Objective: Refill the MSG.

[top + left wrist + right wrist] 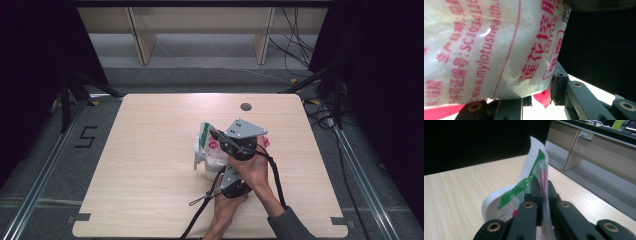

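On the table point(150, 150), both tongs (right point(543, 185) fully closed) pinch the bag point(534, 173).

The bag point(210, 147) is sitting near the middle of the table point(150, 165), a little toward the right edge and the near edge. The right gripper point(220, 137) is lying over the bag's top; the left gripper point(222, 175) is coming in just beneath it, from the near edge. A small hole point(245, 106) is lying close to the far edge, behind the bag.

Black tongs point(543, 192), brass screws, grey plate, seemingly grey sleeve point(292, 225)
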A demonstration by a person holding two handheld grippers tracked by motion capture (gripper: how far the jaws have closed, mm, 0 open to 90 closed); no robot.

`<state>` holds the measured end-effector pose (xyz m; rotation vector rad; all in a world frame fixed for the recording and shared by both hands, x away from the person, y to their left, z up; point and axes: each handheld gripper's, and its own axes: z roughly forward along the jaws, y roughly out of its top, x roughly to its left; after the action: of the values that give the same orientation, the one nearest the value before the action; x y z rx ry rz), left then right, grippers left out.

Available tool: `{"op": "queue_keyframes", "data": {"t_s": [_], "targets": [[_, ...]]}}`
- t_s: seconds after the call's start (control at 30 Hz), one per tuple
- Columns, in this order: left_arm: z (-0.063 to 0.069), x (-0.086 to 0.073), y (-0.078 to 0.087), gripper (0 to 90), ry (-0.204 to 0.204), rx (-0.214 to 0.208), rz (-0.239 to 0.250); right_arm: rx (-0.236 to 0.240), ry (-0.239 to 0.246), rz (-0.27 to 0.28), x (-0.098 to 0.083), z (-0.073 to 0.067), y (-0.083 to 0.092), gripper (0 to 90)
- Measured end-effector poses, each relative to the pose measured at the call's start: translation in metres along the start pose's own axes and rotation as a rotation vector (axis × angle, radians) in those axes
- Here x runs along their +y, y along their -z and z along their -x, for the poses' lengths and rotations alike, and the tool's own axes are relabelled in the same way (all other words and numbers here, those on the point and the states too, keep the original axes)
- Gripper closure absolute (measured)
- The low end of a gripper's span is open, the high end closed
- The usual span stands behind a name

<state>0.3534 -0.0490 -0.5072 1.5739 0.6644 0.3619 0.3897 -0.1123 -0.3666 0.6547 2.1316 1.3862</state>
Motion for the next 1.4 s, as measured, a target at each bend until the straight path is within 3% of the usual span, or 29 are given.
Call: {"op": "queue_keyframes", "data": {"t_s": [0.07, 0.13, 0.17, 0.23, 0.33, 0.43, 0.47, 0.5, 0.57, 0.7, 0.8, 0.83, 0.9, 1.0, 1.07, 1.1, 1.2, 1.27, 1.33, 1.4], "targets": [[0.0005, 0.0002, 0.0000, 74.5, -0.002, -0.005, 0.008, 0.016, -0.019, -0.011, 0.0004, -0.0001, 0.0016, 90.0], [0.0014, 0.0018, 0.0007, 74.5, -0.004, -0.005, 0.002, -0.008, 0.007, 0.010, 0.0019, 0.0010, 0.0026, 90.0], [0.0018, 0.0012, -0.0007, 74.5, 0.007, 0.000, 0.012, 0.008, -0.002, -0.003, 0.0018, 0.0005, 0.0023, 90.0], [0.0006, 0.0001, -0.0007, 74.5, -0.001, -0.003, 0.002, -0.005, 0.010, -0.005, -0.0006, 0.0008, -0.0004, 90.0], [0.0016, 0.0017, 0.0011, 74.5, -0.004, -0.001, 0.003, 0.009, -0.013, 0.003, 0.0010, 0.0017, 0.0024, 90.0], [0.0029, 0.0003, -0.0024, 74.5, 0.039, -0.005, 0.043, 0.003, 0.003, -0.005, -0.0001, 0.0002, -0.0002, 90.0], [0.0009, 0.0006, 0.0000, 74.5, -0.002, -0.007, 0.009, 0.016, -0.012, -0.012, -0.0002, -0.0002, -0.0001, 90.0], [0.0015, 0.0016, 0.0011, 74.5, -0.007, -0.001, 0.005, 0.011, -0.008, -0.007, 0.0007, 0.0005, 0.0008, 90.0], [0.0018, 0.0034, 0.0014, 74.5, -0.005, -0.005, 0.016, 0.004, 0.000, 0.013, 0.0024, 0.0003, 0.0021, 90.0], [0.0018, 0.0018, 0.0009, 74.5, 0.001, 0.002, 0.006, 0.010, -0.004, -0.012, 0.0018, 0.0005, 0.0012, 90.0], [0.0011, 0.0026, 0.0006, 74.5, -0.001, -0.005, 0.014, 0.013, 0.005, 0.006, 0.0023, 0.0010, 0.0011, 90.0], [0.0021, 0.0018, -0.0005, 74.5, 0.011, -0.004, 0.023, 0.000, -0.001, 0.009, 0.0017, -0.0003, 0.0002, 90.0], [0.0012, 0.0020, 0.0010, 74.6, -0.006, -0.005, 0.012, 0.003, -0.021, -0.006, 0.0012, -0.0008, 0.0009, 90.0], [0.0015, 0.0033, 0.0012, 74.6, 0.001, -0.003, 0.016, 0.002, 0.003, 0.008, 0.0027, -0.0009, 0.0009, 90.0], [0.0038, 0.0014, -0.0010, 74.5, 0.039, -0.001, 0.046, 0.002, 0.004, 0.003, 0.0016, -0.0004, -0.0002, 90.0], [0.0002, 0.0022, 0.0022, 74.6, -0.018, -0.014, 0.002, 0.022, -0.014, -0.009, 0.0013, -0.0003, -0.0001, 90.0], [0.0012, 0.0029, 0.0009, 74.6, -0.002, -0.006, 0.016, 0.005, 0.004, 0.008, 0.0023, 0.0000, 0.0007, 90.0], [0.0036, 0.0016, -0.0008, 74.5, 0.035, -0.002, 0.043, 0.000, -0.015, 0.000, 0.0014, -0.0007, 0.0004, 90.0], [0.0026, 0.0022, -0.0004, 74.5, 0.026, -0.007, 0.044, 0.014, -0.014, -0.005, 0.0015, -0.0005, 0.0003, 90.0], [0.0029, 0.0020, -0.0012, 74.6, 0.035, -0.008, 0.048, -0.001, -0.004, 0.007, 0.0016, -0.0012, 0.0001, 90.0]]}}
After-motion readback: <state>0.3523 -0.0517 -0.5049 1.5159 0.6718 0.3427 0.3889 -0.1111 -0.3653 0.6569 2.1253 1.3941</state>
